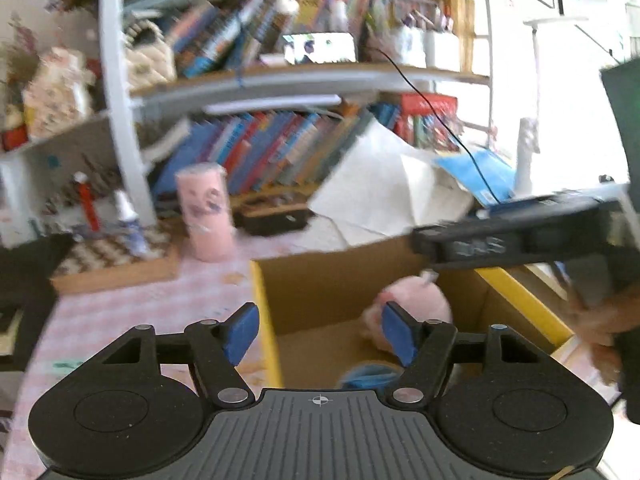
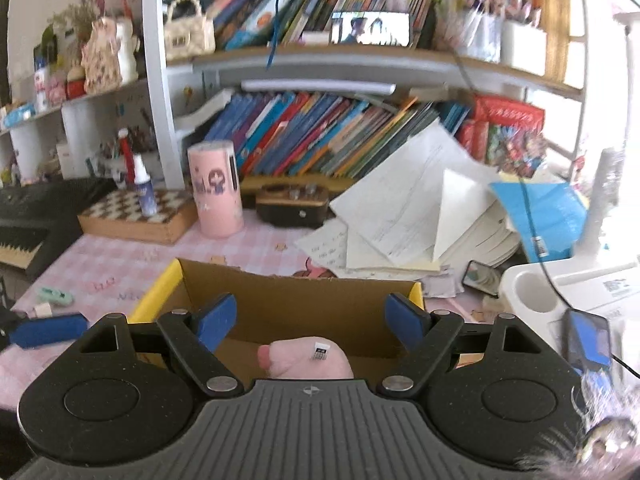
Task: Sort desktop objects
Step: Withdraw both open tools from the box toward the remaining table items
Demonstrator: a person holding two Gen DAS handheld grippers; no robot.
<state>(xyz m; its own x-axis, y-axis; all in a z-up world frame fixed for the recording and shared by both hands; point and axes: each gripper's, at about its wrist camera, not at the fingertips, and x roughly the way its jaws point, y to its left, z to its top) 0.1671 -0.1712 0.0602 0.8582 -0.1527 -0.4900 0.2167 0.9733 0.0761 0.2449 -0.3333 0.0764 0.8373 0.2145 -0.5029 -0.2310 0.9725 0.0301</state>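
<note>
Right wrist view: the pink plush toy (image 2: 308, 358) lies inside the open cardboard box (image 2: 304, 304), soft and rounded, with a small white tag on its top. The right gripper (image 2: 312, 320) hangs directly above it, jaws spread wide and holding nothing. In the left wrist view, the left gripper (image 1: 318, 330) is also spread and empty, poised over the box's yellow-edged left wall, with the plush toy (image 1: 416, 300) beyond its right finger. Behind the box stand a pink cylindrical container (image 2: 216, 188), a chessboard (image 2: 136, 216) and loose papers (image 2: 404, 216).
</note>
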